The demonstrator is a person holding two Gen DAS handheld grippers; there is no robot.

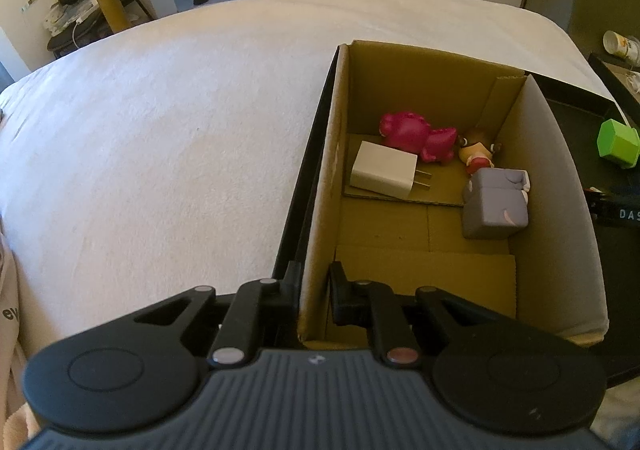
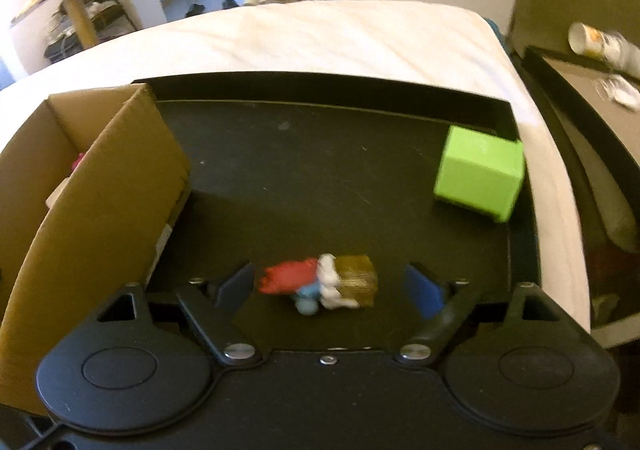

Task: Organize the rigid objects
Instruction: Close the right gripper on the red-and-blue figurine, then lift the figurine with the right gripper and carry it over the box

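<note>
The cardboard box (image 1: 400, 97) is brown. Inside lie a pink toy (image 1: 416, 135), a white charger (image 1: 384, 169) and a grey block (image 1: 496, 205). The tray (image 2: 320, 177) is black. On it sit a bright green cube (image 2: 480, 173) and a red, white, blue and yellow figure (image 2: 324, 284). The bed sheet (image 1: 160, 129) is white.

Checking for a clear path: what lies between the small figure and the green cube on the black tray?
Only bare tray, in the right wrist view, separates the figure from the green cube.

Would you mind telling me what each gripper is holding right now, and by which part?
The left gripper is shut on the cardboard box, pinching its left wall near the front corner. The right gripper is open around the small figurine, holding nothing.
</note>
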